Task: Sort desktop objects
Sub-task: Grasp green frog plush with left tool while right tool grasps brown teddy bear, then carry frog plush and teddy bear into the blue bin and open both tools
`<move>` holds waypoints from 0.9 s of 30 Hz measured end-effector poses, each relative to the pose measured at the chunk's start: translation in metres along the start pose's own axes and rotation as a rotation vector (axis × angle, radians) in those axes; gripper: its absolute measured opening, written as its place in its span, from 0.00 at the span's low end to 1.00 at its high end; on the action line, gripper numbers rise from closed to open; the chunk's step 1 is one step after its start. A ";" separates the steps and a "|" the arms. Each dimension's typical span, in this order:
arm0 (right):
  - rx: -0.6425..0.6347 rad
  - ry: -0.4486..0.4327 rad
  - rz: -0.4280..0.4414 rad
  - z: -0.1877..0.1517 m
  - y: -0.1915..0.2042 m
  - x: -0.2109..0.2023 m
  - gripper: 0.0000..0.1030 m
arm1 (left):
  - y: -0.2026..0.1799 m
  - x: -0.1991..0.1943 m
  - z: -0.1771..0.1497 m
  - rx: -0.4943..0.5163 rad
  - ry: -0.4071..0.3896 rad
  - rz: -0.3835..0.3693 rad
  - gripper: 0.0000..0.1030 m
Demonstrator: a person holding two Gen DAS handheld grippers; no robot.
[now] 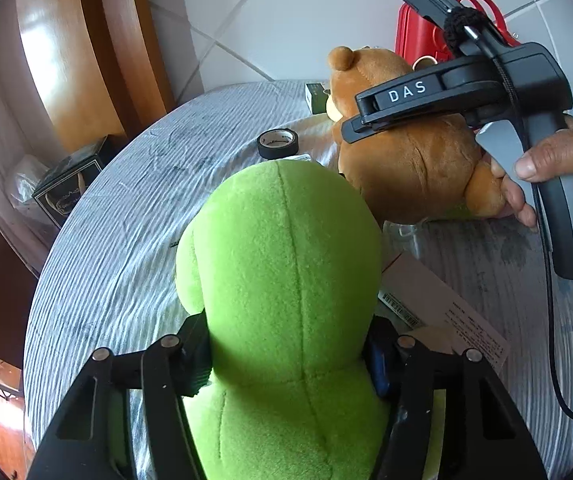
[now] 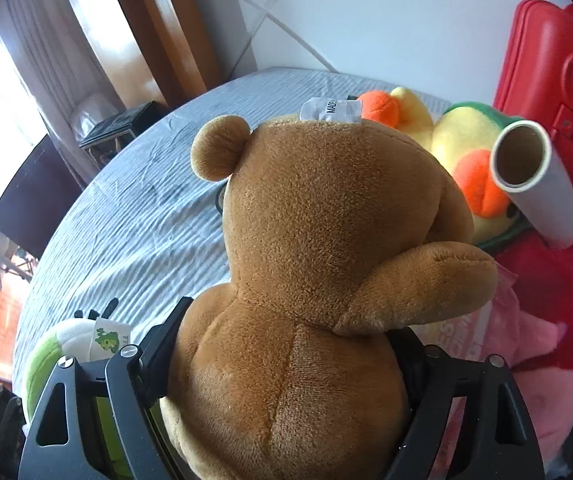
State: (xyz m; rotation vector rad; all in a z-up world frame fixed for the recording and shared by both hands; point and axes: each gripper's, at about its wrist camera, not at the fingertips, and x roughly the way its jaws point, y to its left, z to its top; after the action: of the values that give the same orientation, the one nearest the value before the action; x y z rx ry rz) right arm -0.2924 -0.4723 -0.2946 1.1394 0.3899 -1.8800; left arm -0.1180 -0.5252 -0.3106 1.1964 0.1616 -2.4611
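bare striped tablecloth (image 1: 118, 240) free at left, plush pile (image 2: 466, 152) and red case (image 2: 558, 80) blocking right

A round table (image 1: 118, 216) covered in a crinkled pale blue-grey cloth stood against a white tiled wall (image 1: 270, 20). A glossy wooden door (image 1: 58, 52) reflected daylight, and a bright curtained window (image 2: 2, 104) lay at the left.

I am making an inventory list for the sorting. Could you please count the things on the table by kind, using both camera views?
Plush toys: 5 (green, brown bear, yellow duck, yellow-green bird, pink-red plush)
Tape rolls: 1 (black)
Cardboard tubes: 1
Red cases: 1
Small boxes: 1
Paper sheets: 1
Total: 10
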 end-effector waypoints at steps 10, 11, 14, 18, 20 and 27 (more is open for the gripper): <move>0.008 -0.199 -0.042 -0.024 0.002 -0.128 0.81 | -0.015 -0.069 0.020 0.074 -0.150 0.026 0.55; 0.014 -0.214 -0.045 -0.029 0.001 -0.140 0.81 | -0.018 -0.078 0.022 0.083 -0.168 0.026 0.55; 0.028 -0.274 -0.071 -0.046 -0.005 -0.183 0.81 | -0.025 -0.098 0.028 0.107 -0.212 0.021 0.55; 0.057 -0.363 -0.137 -0.073 -0.014 -0.242 0.81 | -0.038 -0.127 0.038 0.153 -0.278 -0.009 0.55; 0.083 -0.405 -0.180 -0.088 -0.018 -0.273 0.81 | -0.048 -0.142 0.044 0.188 -0.317 -0.029 0.55; 0.196 -0.538 -0.344 -0.163 -0.028 -0.371 0.81 | -0.099 -0.203 0.062 0.332 -0.474 -0.156 0.55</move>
State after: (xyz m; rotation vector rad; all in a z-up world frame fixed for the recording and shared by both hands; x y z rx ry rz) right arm -0.1526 -0.1592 -0.0768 0.6661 0.0991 -2.4747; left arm -0.0901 -0.3908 -0.1205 0.6979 -0.3082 -2.9108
